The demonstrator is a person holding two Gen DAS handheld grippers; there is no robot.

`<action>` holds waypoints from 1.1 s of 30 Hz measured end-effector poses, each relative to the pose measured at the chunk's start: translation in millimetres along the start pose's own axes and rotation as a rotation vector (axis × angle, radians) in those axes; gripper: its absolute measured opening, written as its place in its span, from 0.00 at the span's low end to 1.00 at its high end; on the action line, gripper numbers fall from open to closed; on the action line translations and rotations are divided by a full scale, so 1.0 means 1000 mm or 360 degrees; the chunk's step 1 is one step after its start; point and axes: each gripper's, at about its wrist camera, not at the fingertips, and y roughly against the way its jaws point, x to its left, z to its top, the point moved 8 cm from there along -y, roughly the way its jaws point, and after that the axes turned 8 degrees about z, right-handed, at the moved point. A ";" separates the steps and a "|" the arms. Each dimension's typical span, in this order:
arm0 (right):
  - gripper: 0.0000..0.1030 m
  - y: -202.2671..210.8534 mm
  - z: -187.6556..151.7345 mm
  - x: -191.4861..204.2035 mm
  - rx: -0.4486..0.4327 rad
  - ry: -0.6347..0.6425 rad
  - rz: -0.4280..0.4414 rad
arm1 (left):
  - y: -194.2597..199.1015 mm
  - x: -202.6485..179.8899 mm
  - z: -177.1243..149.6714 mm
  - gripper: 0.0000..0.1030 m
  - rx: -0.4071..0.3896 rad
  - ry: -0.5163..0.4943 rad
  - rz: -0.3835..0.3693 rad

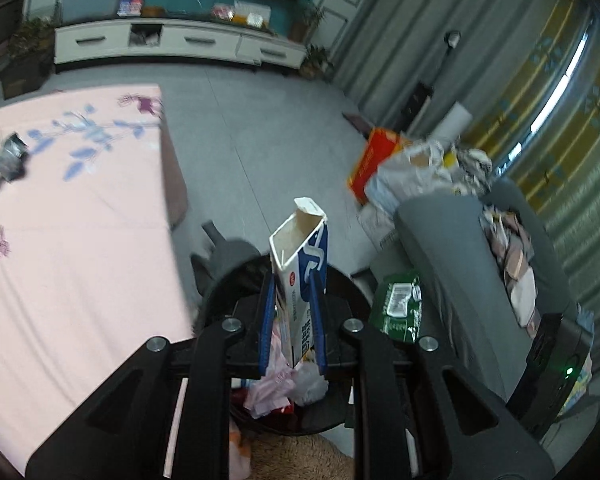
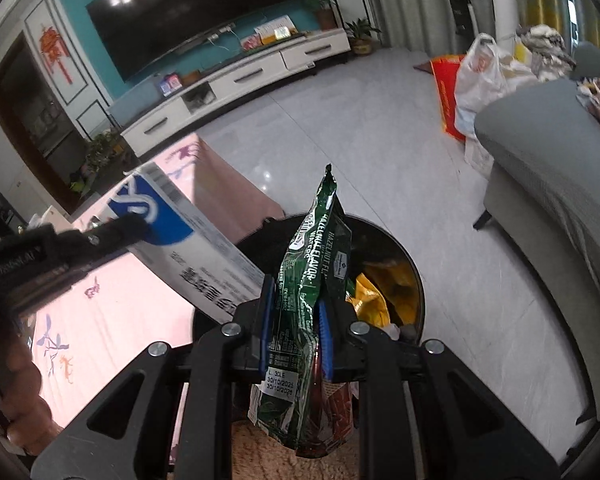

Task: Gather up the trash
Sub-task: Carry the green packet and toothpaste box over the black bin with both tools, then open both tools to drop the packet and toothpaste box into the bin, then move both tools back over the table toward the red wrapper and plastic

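Carton [image 1: 300,268], white-blue, open-topped, clamped in left tool [image 1: 293,316] at lower centre of left view, above black bin [image 1: 340,288] holding crumpled rubbish. Green snack bag [image 2: 304,320] clamped in right tool [image 2: 296,320], lower centre of right view, over same bin. Pink-clothed desk [image 1: 80,240] at left, grey sofa [image 1: 452,264] at right.

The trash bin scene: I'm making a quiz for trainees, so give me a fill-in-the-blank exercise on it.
The left gripper holds an opened white and ____ carton.
The right gripper holds a ____ snack wrapper.
Both items hang over a round ____ trash bin.
The table beside the bin wears a ____ cloth.

Missing words: blue; green; black; pink
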 end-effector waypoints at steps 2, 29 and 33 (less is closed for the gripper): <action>0.20 -0.006 -0.004 -0.007 0.0019 -0.0044 -0.0017 | -0.015 -0.004 -0.006 0.17 0.0062 -0.0011 -0.0003; 0.73 -0.037 0.013 0.057 0.0130 0.0100 0.0011 | 0.050 0.184 0.034 0.97 -0.0085 0.0399 0.0194; 0.74 -0.054 0.032 0.115 0.0113 0.0233 0.0112 | 0.083 0.286 0.046 0.97 -0.0183 0.0592 0.0437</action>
